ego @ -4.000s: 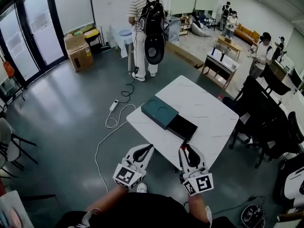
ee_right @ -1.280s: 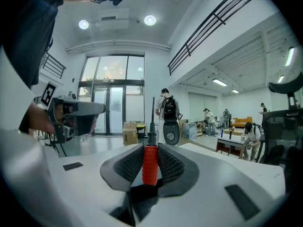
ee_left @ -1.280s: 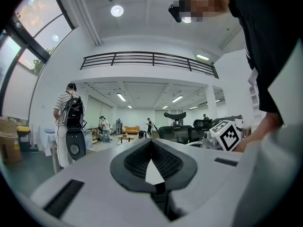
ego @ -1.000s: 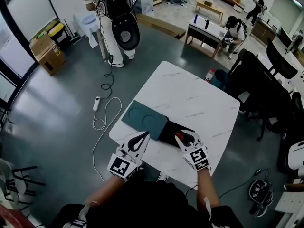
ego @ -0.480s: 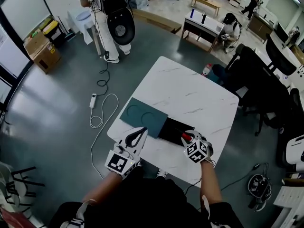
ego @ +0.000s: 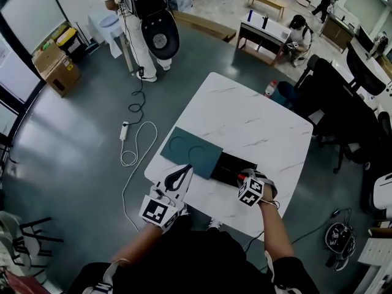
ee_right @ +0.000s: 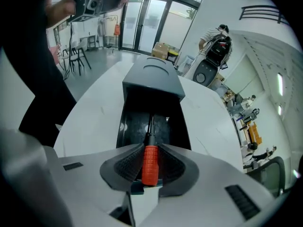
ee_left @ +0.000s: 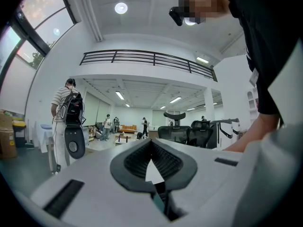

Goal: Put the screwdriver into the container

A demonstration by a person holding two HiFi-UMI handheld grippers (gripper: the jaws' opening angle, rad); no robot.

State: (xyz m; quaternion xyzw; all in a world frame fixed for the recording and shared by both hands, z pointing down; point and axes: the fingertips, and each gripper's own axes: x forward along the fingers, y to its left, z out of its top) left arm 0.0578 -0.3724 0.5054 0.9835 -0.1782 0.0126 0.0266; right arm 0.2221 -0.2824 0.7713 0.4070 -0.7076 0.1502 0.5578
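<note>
On the near edge of the white marble tabletop point(ego: 245, 118), in the head view, the black container point(ego: 229, 164) lies open with its teal lid point(ego: 191, 150) touching it on the left. The right hand-held gripper point(ego: 244, 177) is over the container's near right part. A second ago it lay flatter, and it is now tipped steeply down with its marker cube on top. A speck of the screwdriver point(ego: 239, 176) shows red at its tips. The left hand-held gripper point(ego: 182, 172) has hardly shifted and points level beside the lid's near corner.

In the left gripper view, the left hand-held gripper's point(ee_left: 152, 142) jaws are clenched tip to tip with nothing between them.

In the right gripper view, the right hand-held gripper point(ee_right: 150, 148) is grasping the screwdriver's point(ee_right: 149, 164) red ribbed handle. The dark shaft reaches into the container point(ee_right: 135, 122), and the lid point(ee_right: 152, 77) lies at its far end.
</note>
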